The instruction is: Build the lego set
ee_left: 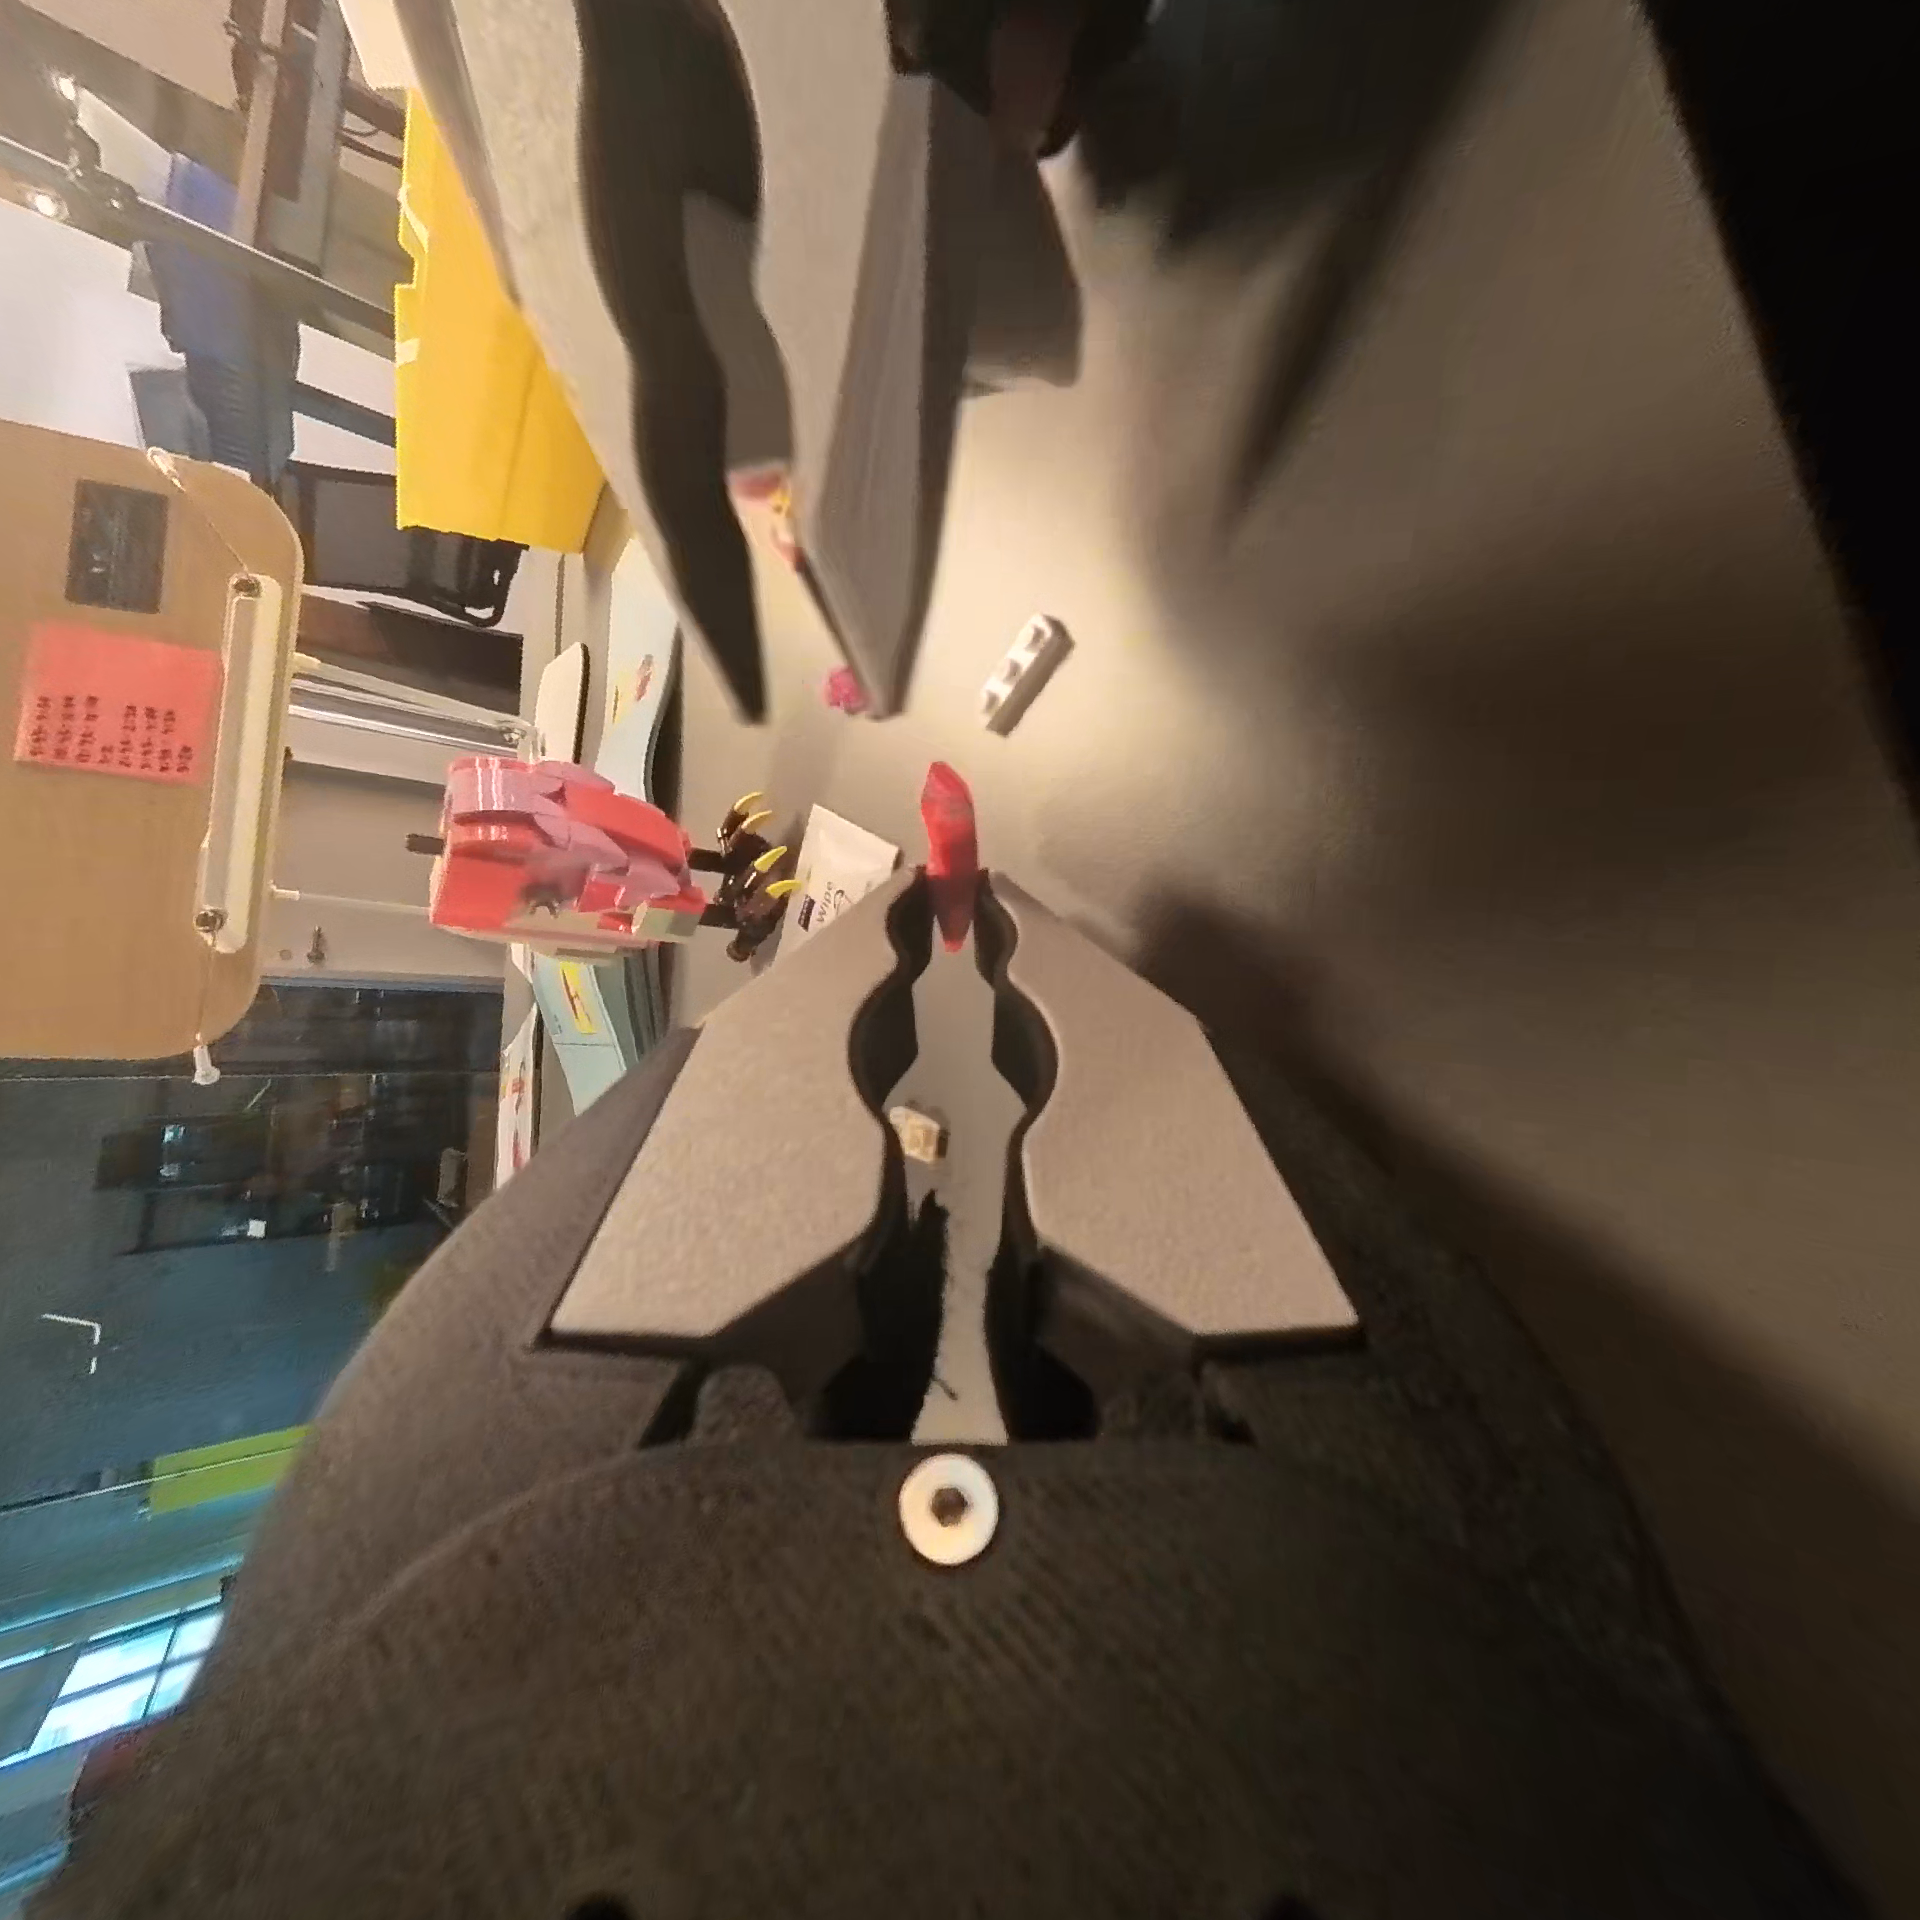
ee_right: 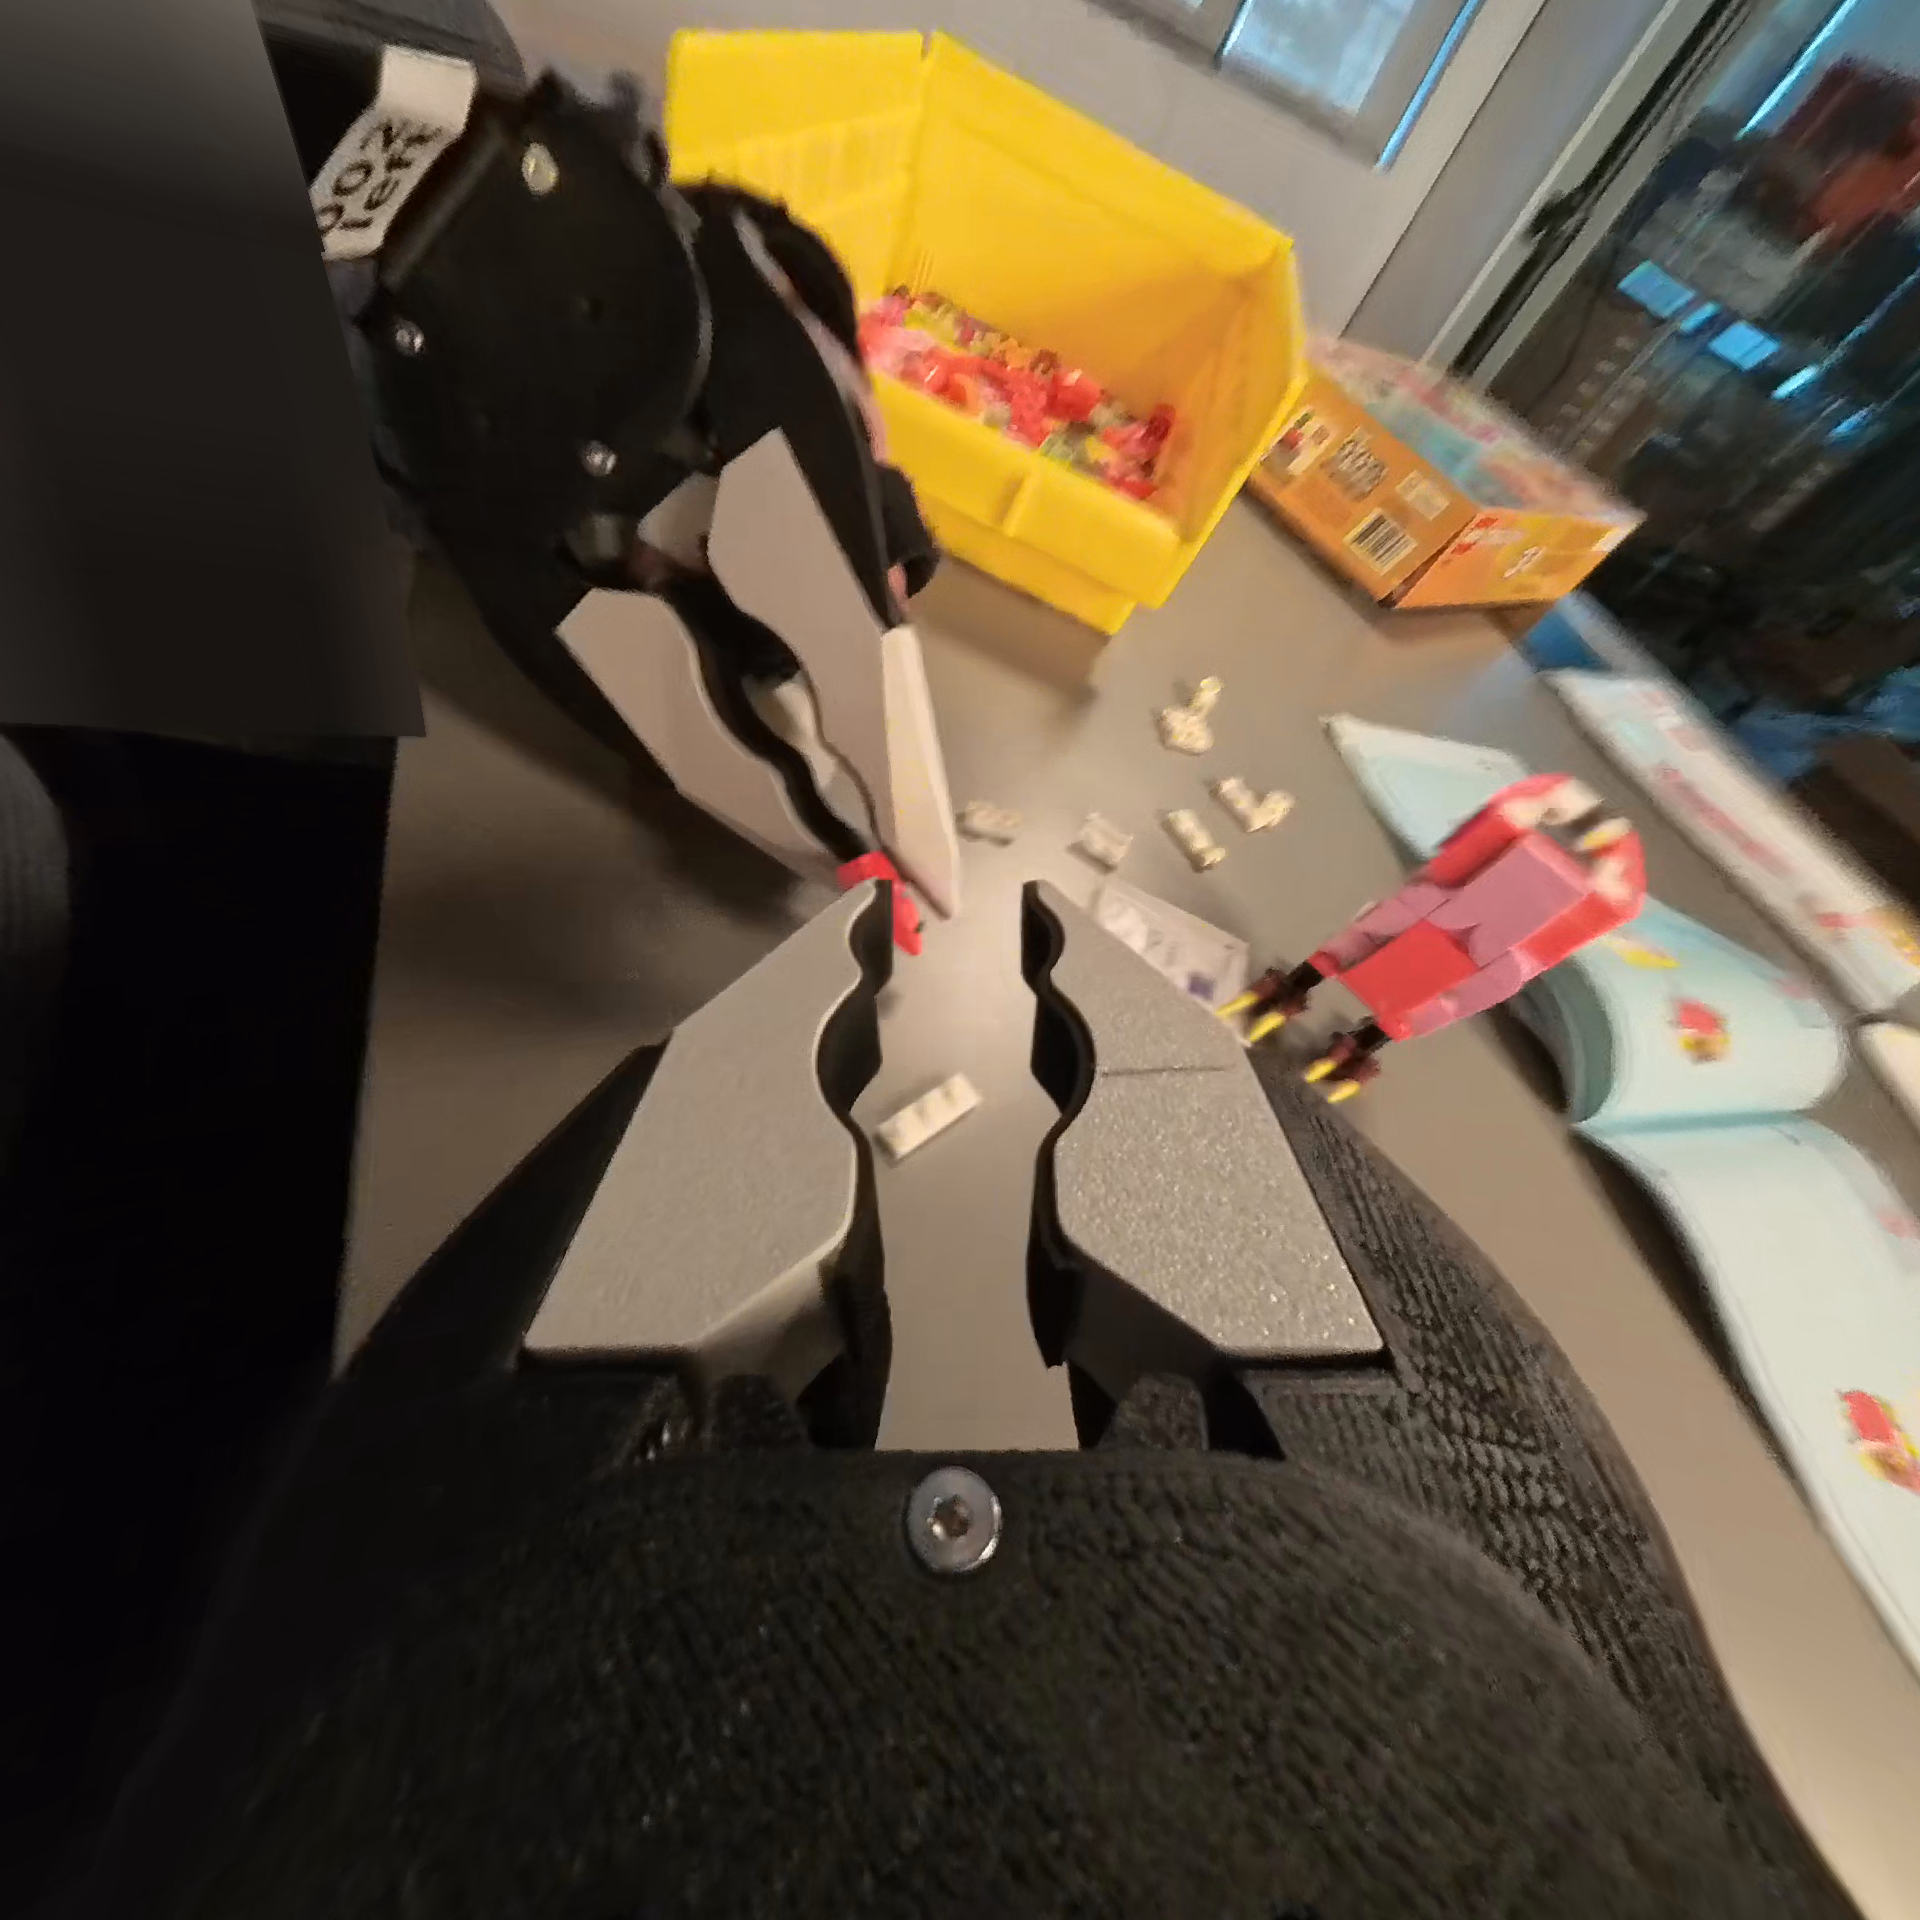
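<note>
So the left tool (ee_left: 951, 883) is pinched tight on a small red brick piece (ee_left: 951, 847), both tips pressing on it, with most of the piece sticking out past them. From the right wrist view that same tool (ee_right: 883, 883) comes in from the upper left, angled steeply down toward the grey worktop (ee_right: 1039, 644), its tips just above the surface.

The right tool (ee_right: 956, 914) has its jaws parted with nothing between them (just bare worktop showing through the gap). Its left fingertip (ee_right: 857, 925) sits right next to the red piece (ee_right: 899, 909); I can't tell if it actually touches. In the left wrist view the right tool (ee_left: 810, 686) reaches in from the far side, a bit blurred.

Around them: a grey plate (ee_right: 930, 1117) lies on the worktop under the right tool, and a few more small pale pieces (ee_right: 1195, 831) are scattered further out. A half-built red and pink model with dark, yellow-tipped claws (ee_right: 1455, 925) sits to the right, by an open light-blue booklet (ee_right: 1714, 1039). A yellow bin (ee_right: 1091, 312) full of red bits stands at the far side, an orange box (ee_right: 1434, 499) to its right.
</note>
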`<state>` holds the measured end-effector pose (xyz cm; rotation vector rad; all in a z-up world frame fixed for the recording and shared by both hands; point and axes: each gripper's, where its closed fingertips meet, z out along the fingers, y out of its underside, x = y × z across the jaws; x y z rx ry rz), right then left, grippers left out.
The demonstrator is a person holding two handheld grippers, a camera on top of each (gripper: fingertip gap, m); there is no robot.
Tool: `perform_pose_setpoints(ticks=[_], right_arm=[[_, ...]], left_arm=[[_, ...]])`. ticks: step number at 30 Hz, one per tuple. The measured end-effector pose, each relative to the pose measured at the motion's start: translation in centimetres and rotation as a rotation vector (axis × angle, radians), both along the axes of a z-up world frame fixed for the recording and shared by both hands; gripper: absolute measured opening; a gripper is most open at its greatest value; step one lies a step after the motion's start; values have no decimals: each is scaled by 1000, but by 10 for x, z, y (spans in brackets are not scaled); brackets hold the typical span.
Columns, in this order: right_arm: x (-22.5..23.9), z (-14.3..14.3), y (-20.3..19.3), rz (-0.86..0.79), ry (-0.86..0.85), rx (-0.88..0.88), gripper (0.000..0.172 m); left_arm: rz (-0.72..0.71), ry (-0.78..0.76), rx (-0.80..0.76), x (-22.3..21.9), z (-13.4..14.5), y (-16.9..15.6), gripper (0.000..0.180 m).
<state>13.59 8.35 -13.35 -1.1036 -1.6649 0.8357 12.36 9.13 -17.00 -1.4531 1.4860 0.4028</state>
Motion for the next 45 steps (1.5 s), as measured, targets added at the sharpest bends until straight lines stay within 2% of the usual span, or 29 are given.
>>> perform_pose_setpoints(ticks=[5,10,14,21,26,35,45], right_arm=[[12,49,39,-196,396,223,5],[21,49,63,-393,368,365,0],[22,50,71,-461,353,462,0],[22,47,76,-468,336,456,0],[21,45,75,-468,313,506,0],[19,41,75,-474,286,554,0],[18,39,76,-474,272,554,0]], left_arm=[[59,-6,18,-10,2,7,6],[165,-61,96,-32,19,16,5],[195,-138,100,-40,27,17,5],[223,-284,72,-49,37,19,5],[231,-326,65,-52,40,19,5],[225,-344,44,-52,38,19,5],[217,-263,97,-49,37,19,5]])
